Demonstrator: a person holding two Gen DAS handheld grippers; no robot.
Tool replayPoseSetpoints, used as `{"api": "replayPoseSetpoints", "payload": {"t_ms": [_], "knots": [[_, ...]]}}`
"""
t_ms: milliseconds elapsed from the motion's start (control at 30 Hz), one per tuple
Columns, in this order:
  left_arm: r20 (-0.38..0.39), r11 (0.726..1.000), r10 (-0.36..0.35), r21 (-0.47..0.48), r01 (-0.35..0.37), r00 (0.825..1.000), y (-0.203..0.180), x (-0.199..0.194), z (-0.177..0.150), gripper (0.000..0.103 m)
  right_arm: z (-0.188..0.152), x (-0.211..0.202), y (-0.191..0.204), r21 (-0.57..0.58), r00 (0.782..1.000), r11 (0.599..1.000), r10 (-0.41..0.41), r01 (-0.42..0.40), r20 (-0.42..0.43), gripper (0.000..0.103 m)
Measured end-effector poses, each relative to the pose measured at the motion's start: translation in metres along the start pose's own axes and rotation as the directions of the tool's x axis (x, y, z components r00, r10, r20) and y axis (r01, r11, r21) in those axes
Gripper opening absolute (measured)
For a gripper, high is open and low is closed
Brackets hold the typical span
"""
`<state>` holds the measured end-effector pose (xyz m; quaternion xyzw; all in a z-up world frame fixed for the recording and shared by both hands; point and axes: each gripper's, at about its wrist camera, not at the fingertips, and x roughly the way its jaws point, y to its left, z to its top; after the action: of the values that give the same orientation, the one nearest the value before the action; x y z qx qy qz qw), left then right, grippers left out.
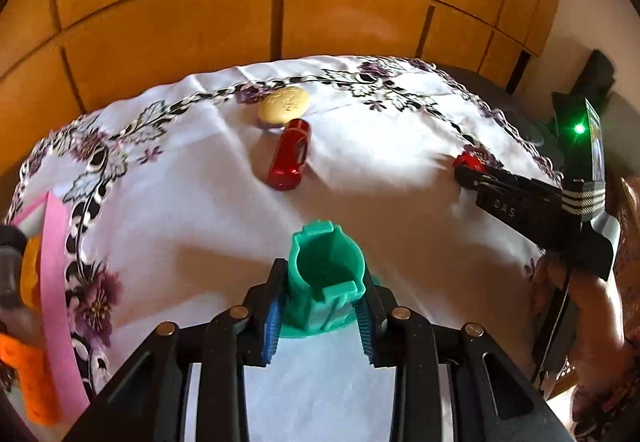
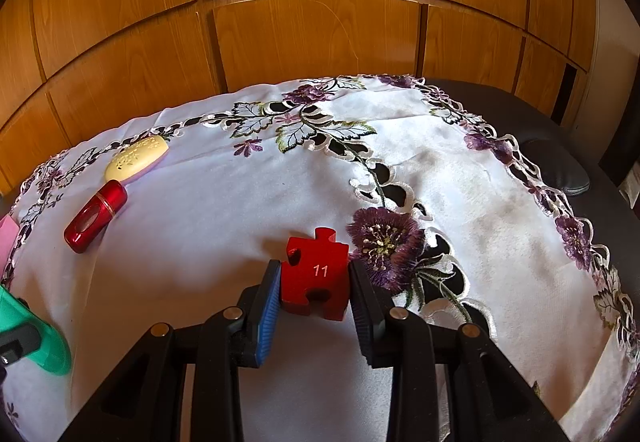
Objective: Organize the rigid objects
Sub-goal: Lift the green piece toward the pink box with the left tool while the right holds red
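Closest to the lens on the left side is the left claw (image 1: 322,312), pinched in tight on a green plastic tower piece (image 1: 326,278) that stands upright on the white embroidered tablecloth (image 1: 200,210), both blue pads pressed against its sides. Over on the right, the right claw (image 2: 314,296) is clamped on a red puzzle block (image 2: 315,274) marked 11, sitting on the cloth right next to a big purple stitched flower (image 2: 386,240). Further back toward the far edge there's a red lipstick-shaped case (image 1: 289,154) lying on its side, and just behind it, pretty much touching, a yellow oval soap (image 1: 283,104). The middle of the cloth between the two claws and those far items is wide open, plenty of room to slide stuff around. The left edge is more crowded: a pink strip (image 1: 56,282) and something orange (image 1: 38,374) sit right at the cloth's lacy border. On the right the cloth stops short and dark table (image 2: 532,110) shows past the cutwork edge. Wooden cabinet panels (image 2: 312,38) close off the back.
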<state>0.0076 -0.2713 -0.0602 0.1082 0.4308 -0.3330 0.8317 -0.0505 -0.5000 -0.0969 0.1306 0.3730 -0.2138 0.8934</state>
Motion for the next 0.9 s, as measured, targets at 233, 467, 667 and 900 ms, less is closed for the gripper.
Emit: {"api": "replayPoseSetpoints", "payload": {"t_ms": [233,467,667,900], "knots": [[0.058,1.0,-0.025,-0.016,0.026,0.998,0.007,-0.027,-0.005,0.031,0.0,0.0,0.001,-0.008,1.0,1.0,-0.01,0.01,0.002,0.032],[0.112,0.999,-0.03,-0.042,0.035,0.993,0.033,-0.075,-0.018,0.031,-0.001,-0.001,0.0,-0.006,1.0,1.0,-0.01,0.01,0.007,0.032],[0.168,0.996,0.003,-0.084,0.011,0.986,0.071,-0.12,-0.037,0.031,-0.001,-0.003,0.005,-0.024,0.999,0.999,-0.034,0.034,0.014,0.032],[0.188,0.98,0.079,-0.194,-0.042,0.979,0.124,-0.152,-0.071,0.031,-0.002,-0.007,0.014,-0.066,0.998,0.996,-0.058,0.06,0.035,0.032]]}}
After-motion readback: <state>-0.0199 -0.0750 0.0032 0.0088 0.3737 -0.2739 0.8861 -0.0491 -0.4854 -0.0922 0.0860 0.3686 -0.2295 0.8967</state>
